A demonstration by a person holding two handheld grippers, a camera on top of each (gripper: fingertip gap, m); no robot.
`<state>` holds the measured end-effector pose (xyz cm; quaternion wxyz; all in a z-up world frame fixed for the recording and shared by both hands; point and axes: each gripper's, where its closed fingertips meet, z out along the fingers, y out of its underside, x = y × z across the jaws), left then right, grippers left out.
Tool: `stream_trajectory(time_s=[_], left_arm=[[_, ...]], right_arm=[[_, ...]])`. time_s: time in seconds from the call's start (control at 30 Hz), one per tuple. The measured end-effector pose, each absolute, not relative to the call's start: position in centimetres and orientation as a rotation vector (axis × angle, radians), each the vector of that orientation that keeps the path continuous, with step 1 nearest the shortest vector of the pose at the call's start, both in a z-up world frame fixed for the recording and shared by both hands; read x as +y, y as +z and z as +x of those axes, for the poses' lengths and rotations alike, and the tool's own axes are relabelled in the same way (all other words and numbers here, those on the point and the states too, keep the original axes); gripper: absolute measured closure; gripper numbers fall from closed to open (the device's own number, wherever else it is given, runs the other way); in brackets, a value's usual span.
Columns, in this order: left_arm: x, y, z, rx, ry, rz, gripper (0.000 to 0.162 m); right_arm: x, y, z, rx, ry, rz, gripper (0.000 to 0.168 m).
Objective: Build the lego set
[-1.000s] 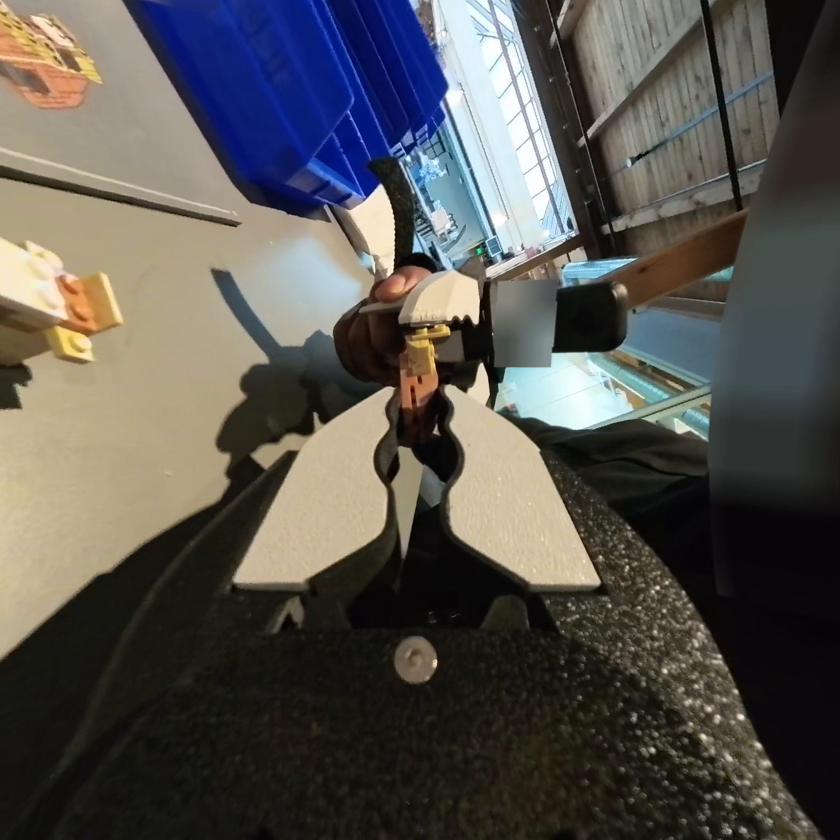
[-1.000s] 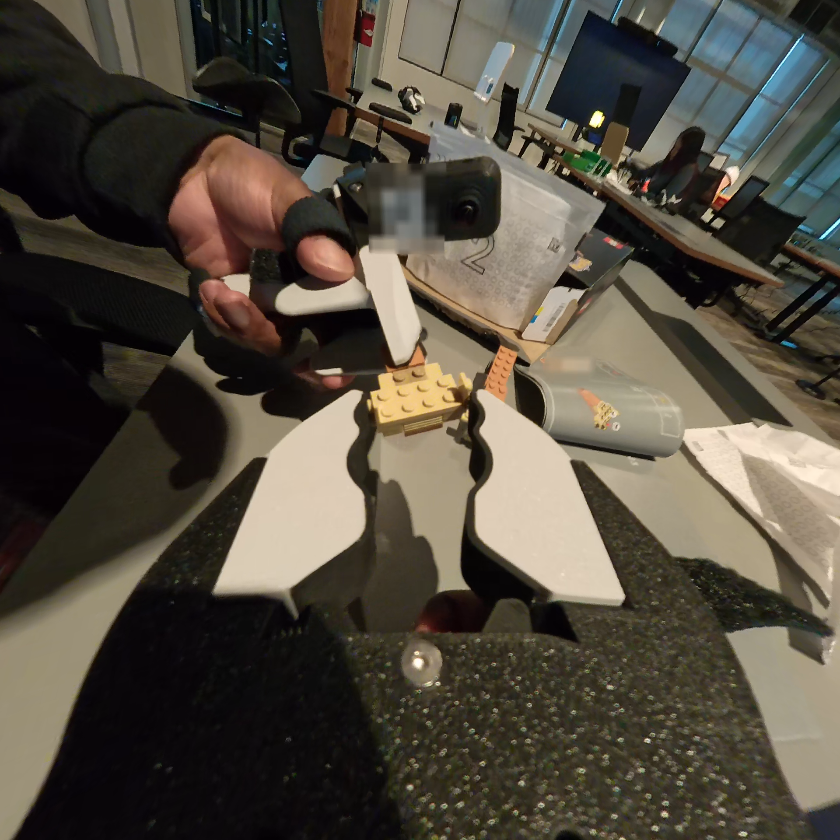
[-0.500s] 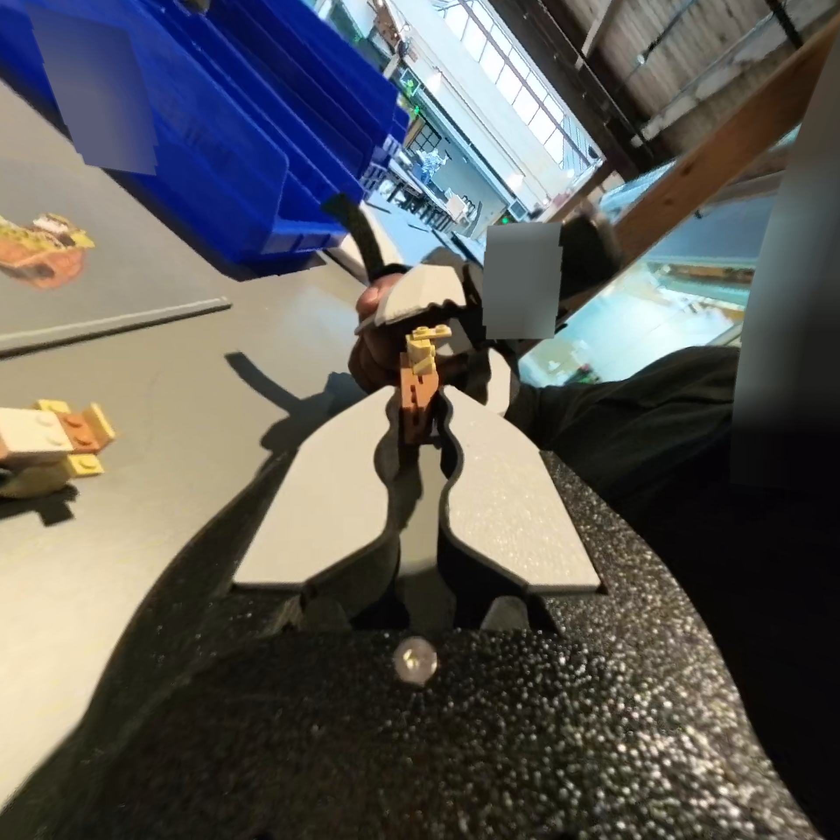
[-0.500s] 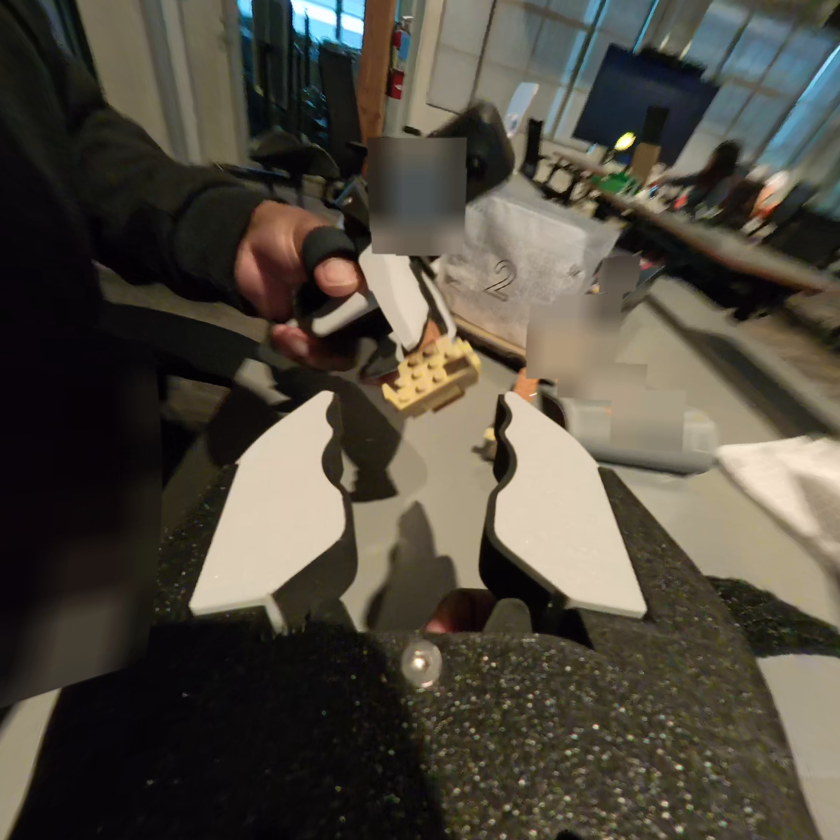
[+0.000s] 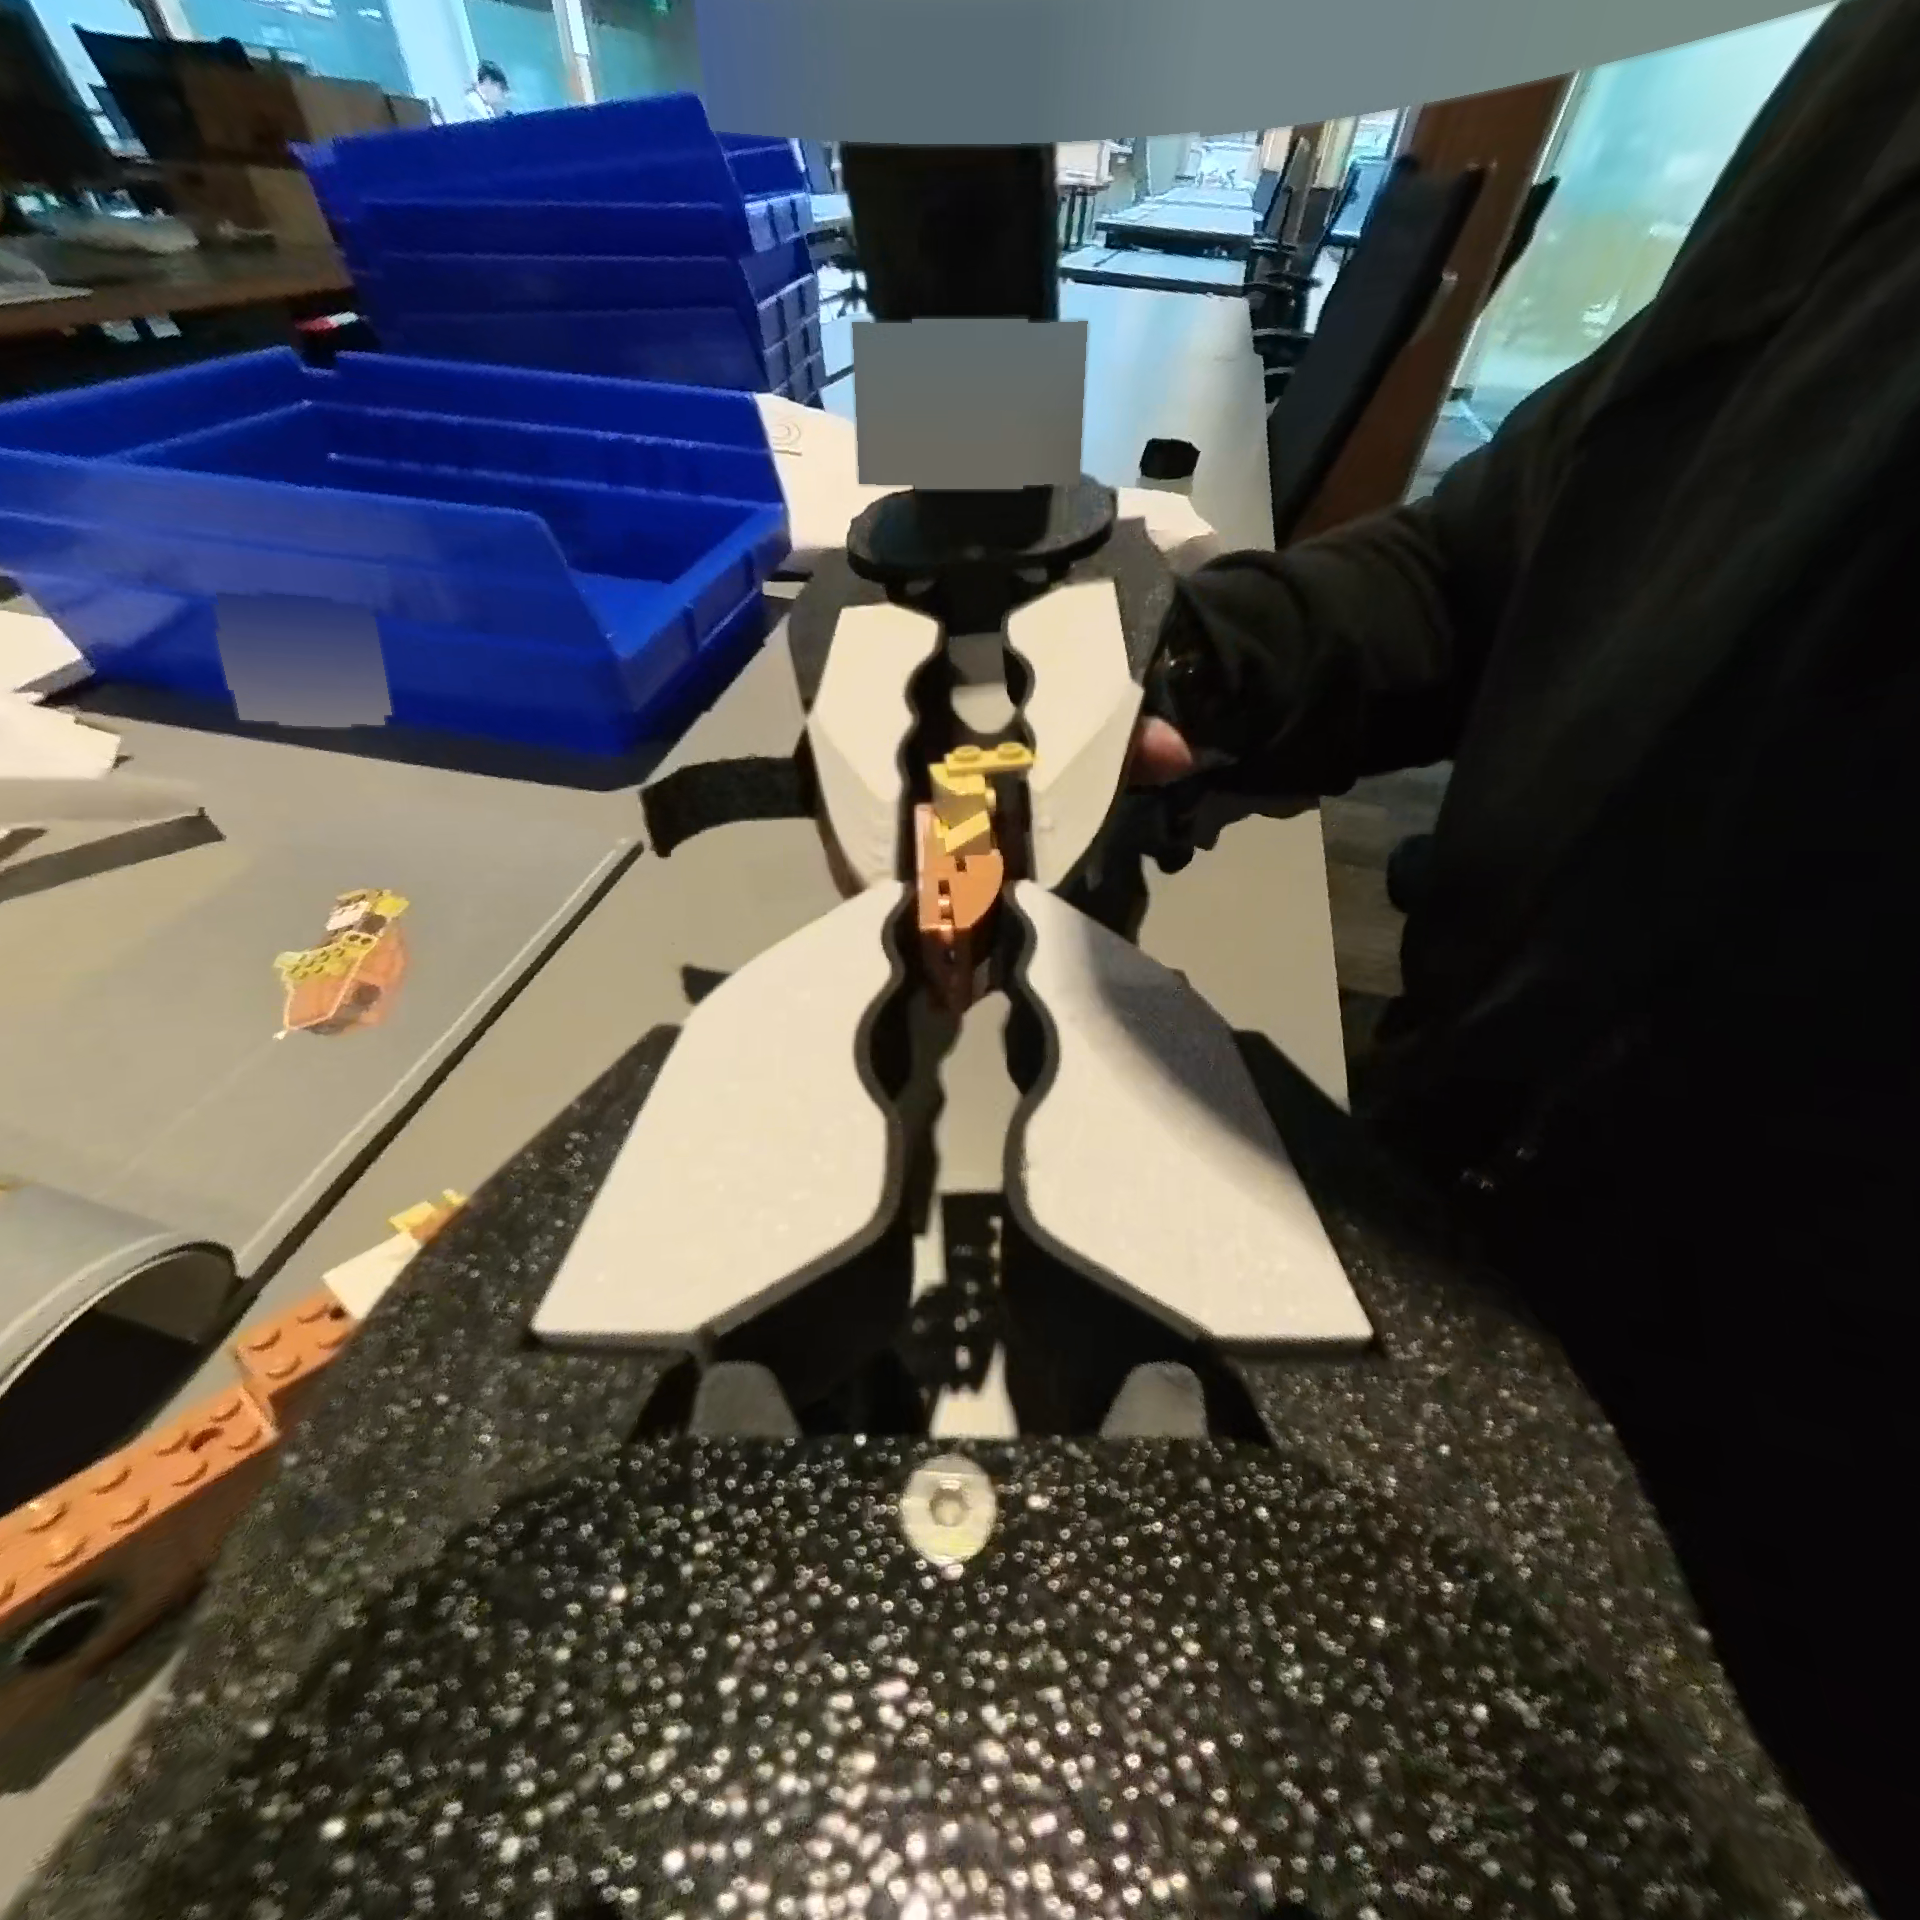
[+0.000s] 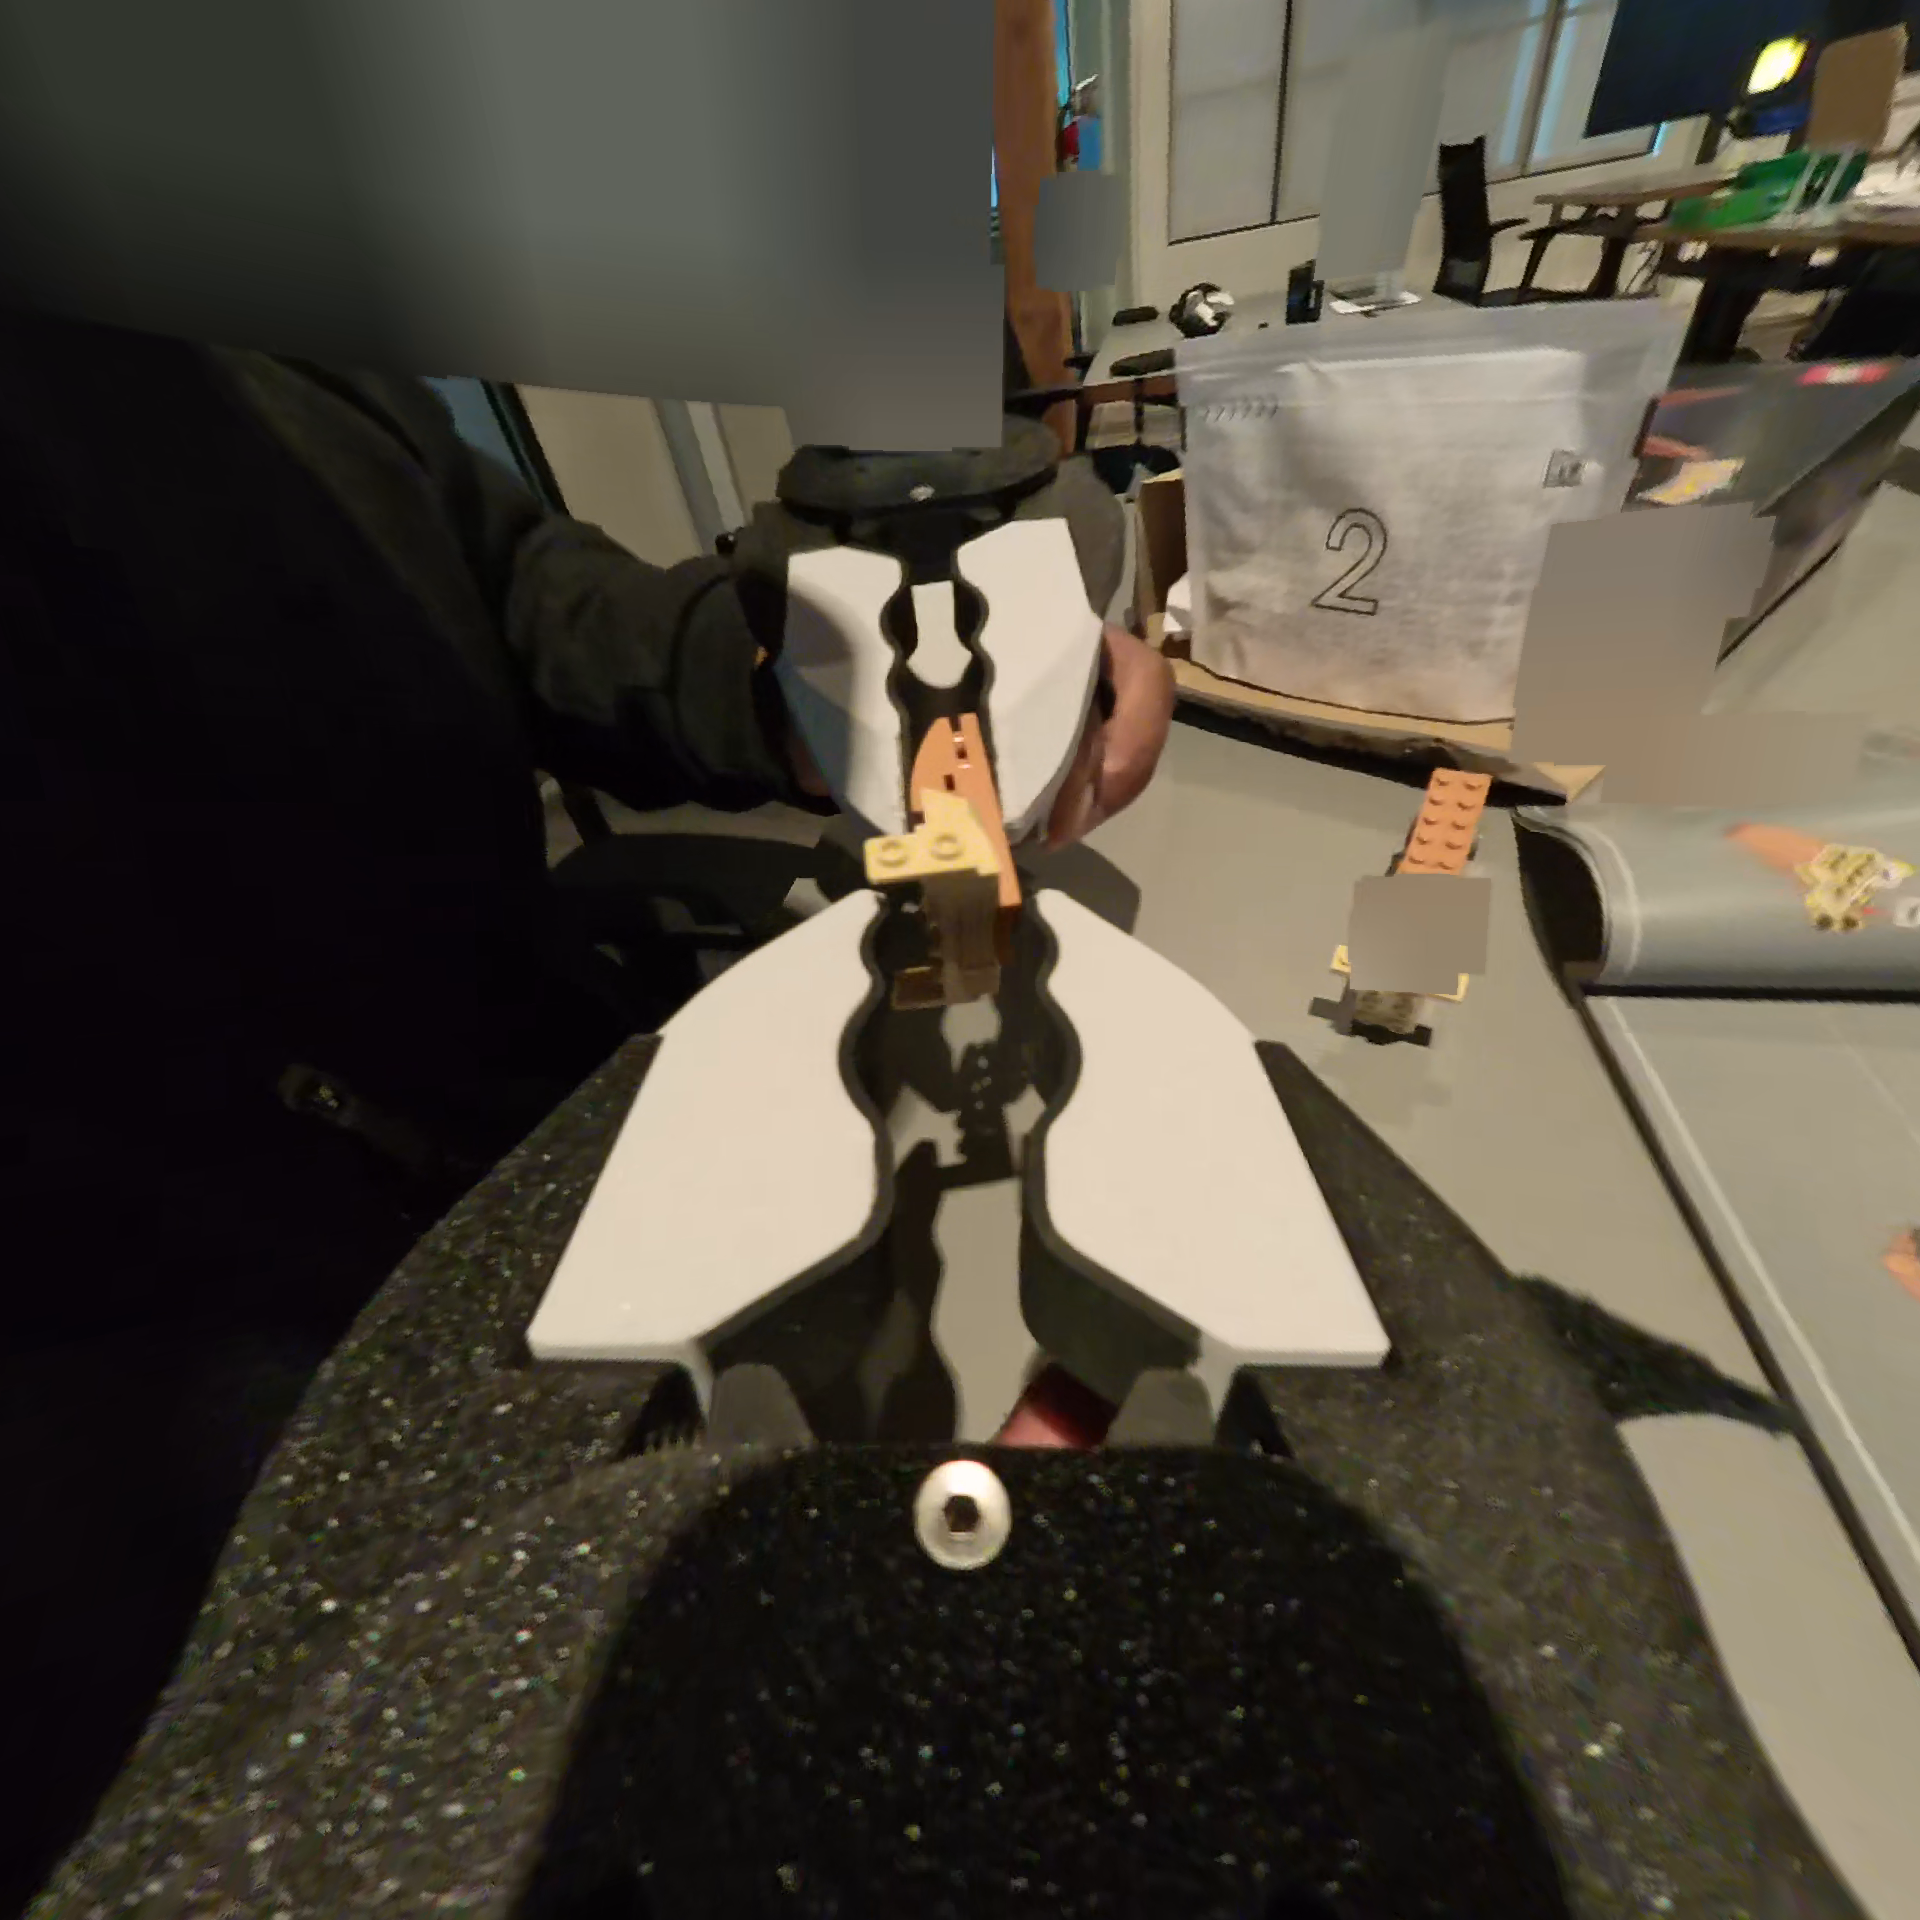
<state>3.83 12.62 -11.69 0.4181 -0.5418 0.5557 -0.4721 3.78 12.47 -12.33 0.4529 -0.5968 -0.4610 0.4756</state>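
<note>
Held in the air between them, the brown-and-tan lego assembly [image 5: 961, 883] is pinched by both the left gripper [image 5: 956, 940] and the right gripper [image 6: 951, 925], jaws narrow on it. Uneven squeezing, I judge, could pop the tan plate [image 6: 928, 855] off; the joint's seating is unclear.

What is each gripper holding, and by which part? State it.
Both grip one small brown and tan lego assembly in mid-air. The left gripper pinches its brown end; the right gripper appears to clamp the tan end.
</note>
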Motion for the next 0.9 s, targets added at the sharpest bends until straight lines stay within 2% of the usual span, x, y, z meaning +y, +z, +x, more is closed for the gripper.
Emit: stream_trajectory(time_s=[0.07, 0.9], left_arm=[[12.3, -11.7, 3.9, 1.412, -1.188, -1.341, 0.149], [11.4, -11.6, 3.7, 1.430, -1.174, -1.322, 0.149]], right_arm=[[12.4, -12.3, 3.7, -1.154, 1.131, -1.450, 0.151], [11.6, -12.0, 3.6, -1.239, 0.992, -1.350, 0.151]])
